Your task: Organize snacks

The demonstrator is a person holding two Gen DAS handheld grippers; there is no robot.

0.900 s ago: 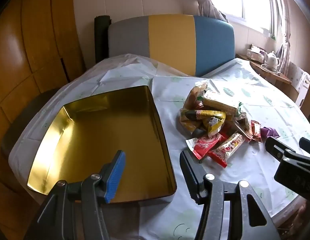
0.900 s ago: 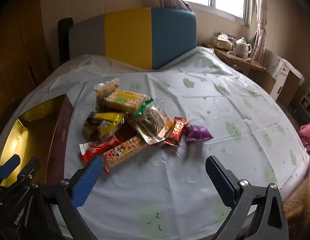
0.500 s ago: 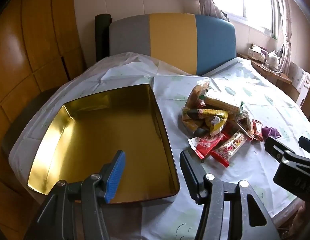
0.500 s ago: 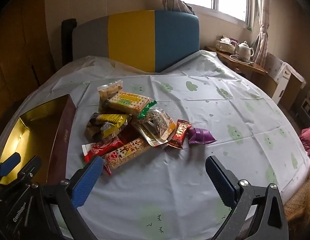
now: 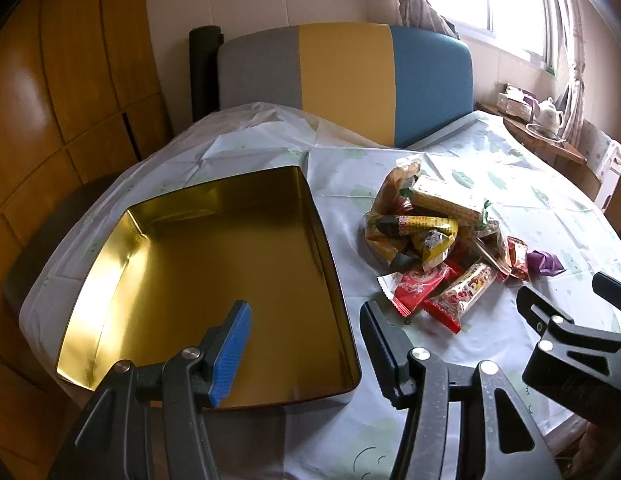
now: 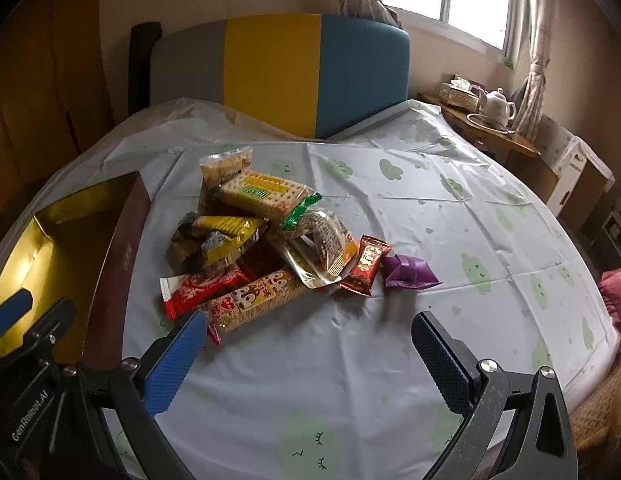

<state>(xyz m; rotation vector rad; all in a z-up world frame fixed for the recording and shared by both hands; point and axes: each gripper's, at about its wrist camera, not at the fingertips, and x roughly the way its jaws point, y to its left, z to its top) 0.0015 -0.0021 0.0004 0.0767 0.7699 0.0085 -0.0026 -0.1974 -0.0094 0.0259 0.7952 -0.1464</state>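
A pile of wrapped snacks [image 6: 266, 240] lies on the tablecloth, also seen as the snack pile [image 5: 442, 236] in the left wrist view. A gold-lined tin box [image 5: 214, 280] stands empty to its left, with a dark red outer wall [image 6: 118, 264]. My left gripper [image 5: 306, 340] hovers open over the tin's near right corner, nothing between its fingers. My right gripper [image 6: 310, 340] is wide open above bare cloth just in front of the pile; its left fingertip [image 6: 190, 332] is near a red biscuit bar [image 6: 254, 300]. A purple packet [image 6: 406, 272] lies at the pile's right.
A round table with a pale cloud-print cloth [image 6: 450, 208] carries everything. A grey, yellow and blue chair back [image 6: 294, 76] stands behind it. A side shelf with a white teapot [image 6: 496, 106] is at the far right. Wooden wall panels [image 5: 50, 100] rise on the left.
Both views have shifted slightly, so the tin and the snack pile sit a little lower and nearer in frame. Both grippers stay open and empty.
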